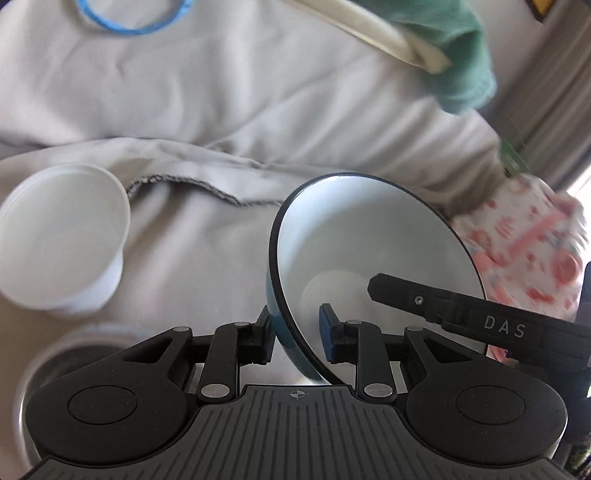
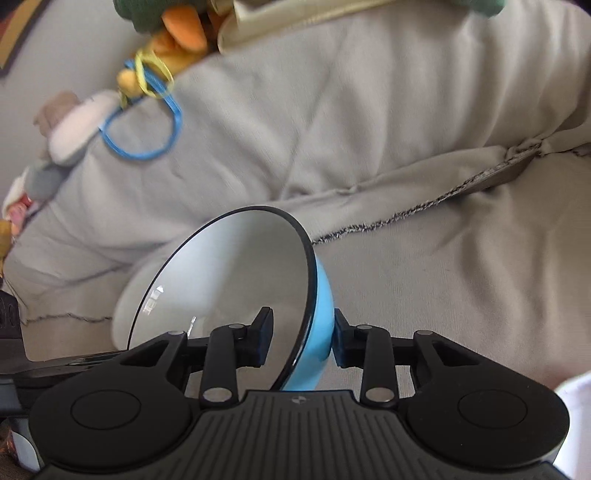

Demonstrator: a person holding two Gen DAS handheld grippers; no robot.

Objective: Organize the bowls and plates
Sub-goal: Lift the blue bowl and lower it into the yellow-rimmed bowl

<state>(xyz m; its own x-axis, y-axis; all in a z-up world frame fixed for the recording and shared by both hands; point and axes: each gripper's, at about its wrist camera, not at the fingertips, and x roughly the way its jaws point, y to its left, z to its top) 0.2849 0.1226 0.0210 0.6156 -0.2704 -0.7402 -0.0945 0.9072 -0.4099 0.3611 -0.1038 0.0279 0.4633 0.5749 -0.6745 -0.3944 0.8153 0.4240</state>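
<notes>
My left gripper (image 1: 295, 332) is shut on the rim of a bowl (image 1: 376, 236) that is white inside and teal outside, held tilted above the grey cloth. My right gripper (image 2: 301, 338) is shut on the rim of a second bowl (image 2: 236, 273), white inside and light blue outside, also tilted. A white plastic tub (image 1: 62, 236) lies on its side on the cloth to the left in the left wrist view; a white shape (image 2: 129, 306) shows behind the light blue bowl. The other gripper's black body (image 1: 480, 317) crosses in front of the teal bowl.
A grey blanket (image 1: 258, 110) covers the sofa. A blue band (image 2: 147, 125) lies on it. Soft toys (image 2: 173, 33) sit at the back, a patterned pink cloth (image 1: 528, 251) at right. A metal bowl's rim (image 1: 48, 354) shows at lower left.
</notes>
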